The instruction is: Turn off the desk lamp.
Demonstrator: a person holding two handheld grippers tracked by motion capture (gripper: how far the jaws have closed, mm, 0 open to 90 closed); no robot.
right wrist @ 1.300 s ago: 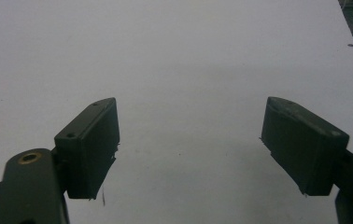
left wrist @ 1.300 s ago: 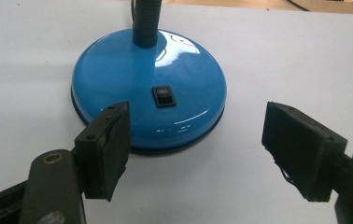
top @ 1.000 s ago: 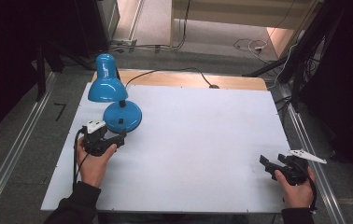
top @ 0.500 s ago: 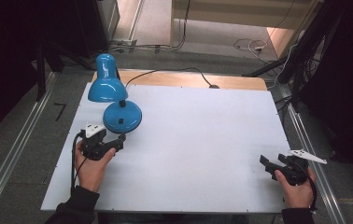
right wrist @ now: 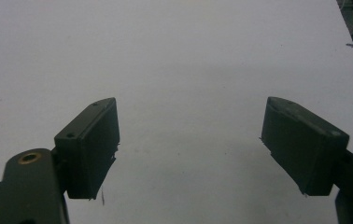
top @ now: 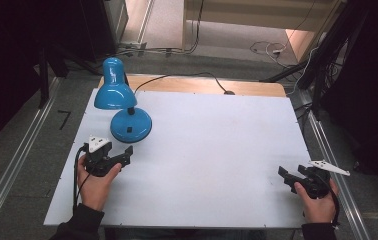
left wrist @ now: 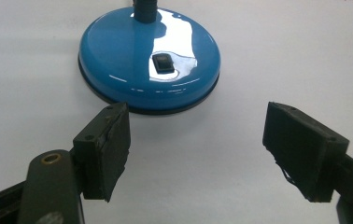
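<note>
High view: the blue desk lamp stands at the table's far left. My left gripper sits just short of its base; my right gripper rests well apart at the near right edge.

Left gripper view: my jaws stand wide, nothing between them. The lamp base lies ahead, its black rocker switch facing me.

Right gripper view: jaws wide, bare table ahead.

Step in hand, as I judge: approach. The next move calls for a forward advance to the base or switch.

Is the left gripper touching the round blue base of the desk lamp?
Apart. In the left gripper view, white table shows between the open left gripper and the blue lamp base.
</note>
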